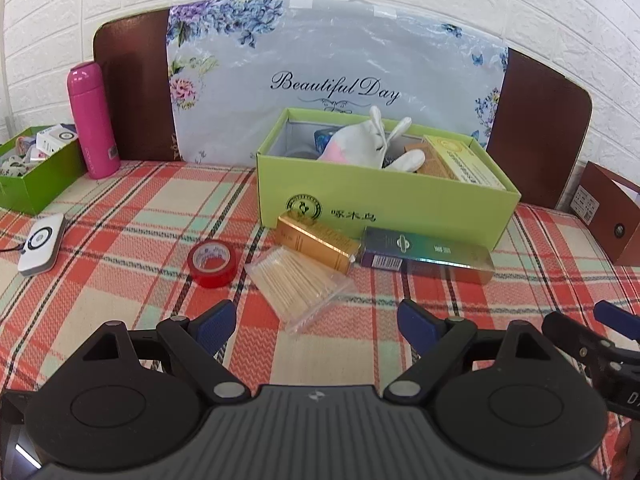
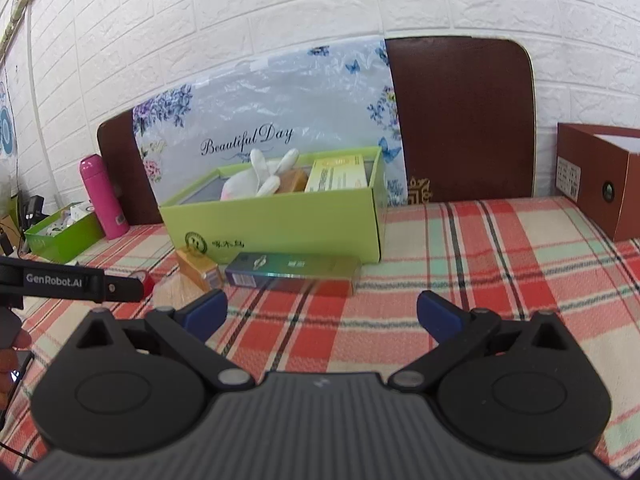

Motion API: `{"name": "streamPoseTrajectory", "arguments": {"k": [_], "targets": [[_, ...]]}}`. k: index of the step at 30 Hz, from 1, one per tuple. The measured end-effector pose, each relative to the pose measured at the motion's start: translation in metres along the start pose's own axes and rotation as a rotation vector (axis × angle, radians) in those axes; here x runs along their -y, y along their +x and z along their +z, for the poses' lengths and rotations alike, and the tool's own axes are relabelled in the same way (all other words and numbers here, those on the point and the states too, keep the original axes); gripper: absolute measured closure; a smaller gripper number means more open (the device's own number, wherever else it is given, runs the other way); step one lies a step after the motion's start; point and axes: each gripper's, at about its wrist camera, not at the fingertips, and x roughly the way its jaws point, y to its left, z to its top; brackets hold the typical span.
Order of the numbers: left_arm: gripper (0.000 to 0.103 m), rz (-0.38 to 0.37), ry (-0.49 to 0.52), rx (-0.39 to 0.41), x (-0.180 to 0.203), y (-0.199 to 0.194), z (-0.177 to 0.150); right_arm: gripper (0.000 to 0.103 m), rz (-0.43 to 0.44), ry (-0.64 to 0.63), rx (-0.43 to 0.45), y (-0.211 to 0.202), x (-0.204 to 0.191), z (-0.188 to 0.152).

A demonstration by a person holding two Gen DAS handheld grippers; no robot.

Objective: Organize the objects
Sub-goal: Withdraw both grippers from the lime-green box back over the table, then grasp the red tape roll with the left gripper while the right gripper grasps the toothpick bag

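A light green open box (image 1: pixel 384 204) stands mid-table; it holds a white plush rabbit (image 1: pixel 360 142) and a yellow-green carton (image 1: pixel 460 160). In front of it lie a gold box (image 1: pixel 316 242), a long dark-green and gold box (image 1: pixel 424 256), a clear pack of cotton swabs (image 1: pixel 298 280) and a red tape roll (image 1: pixel 212 262). My left gripper (image 1: pixel 316 326) is open and empty, just short of the swab pack. My right gripper (image 2: pixel 322 316) is open and empty above the cloth, short of the long box (image 2: pixel 292 272). The green box (image 2: pixel 276 220) shows there too.
A pink bottle (image 1: pixel 92 120) and a darker green box of small items (image 1: pixel 36 164) stand at the far left. A white device (image 1: pixel 42 246) lies on the plaid cloth at the left. A brown box (image 2: pixel 600 180) stands at the right. A floral board leans on the wall.
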Motion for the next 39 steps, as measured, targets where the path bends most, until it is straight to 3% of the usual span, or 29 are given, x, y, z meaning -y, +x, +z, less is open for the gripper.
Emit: {"name": "streamPoseTrajectory", "arguments": {"k": [6,12,19,25,28,29,32,36,39], "targets": [[0.012,0.005,-0.026,-0.028,-0.021,0.003,-0.015,0.000,0.034,-0.013,-0.046,0.005,-0.011,-0.014],[0.012,0.042,-0.068,-0.045,-0.050,0.006,-0.023,0.000,0.142,-0.068,-0.106,0.025,-0.039,-0.021],[0.012,0.070,-0.133,-0.027,-0.087,0.001,-0.021,0.001,0.267,-0.188,-0.169,0.084,-0.094,-0.017],[0.012,0.061,-0.137,-0.019,-0.103,0.018,-0.010,0.006,0.269,-0.234,-0.226,0.142,-0.127,-0.008],[0.012,0.047,-0.146,-0.010,-0.110,0.033,-0.001,0.022,0.244,-0.239,-0.239,0.159,-0.137,-0.008],[0.012,0.040,-0.150,-0.007,-0.113,0.039,0.002,0.042,0.221,-0.265,-0.229,0.159,-0.141,-0.008],[0.012,0.030,-0.161,-0.003,-0.116,0.060,0.013,0.068,0.253,-0.273,-0.236,0.150,-0.142,-0.009],[0.013,0.023,-0.166,-0.022,-0.114,0.091,0.022,0.072,0.231,-0.282,-0.226,0.124,-0.133,-0.017],[0.022,0.024,-0.145,-0.045,-0.108,0.107,0.027,0.072,0.230,-0.241,-0.231,0.101,-0.117,-0.025]]}}
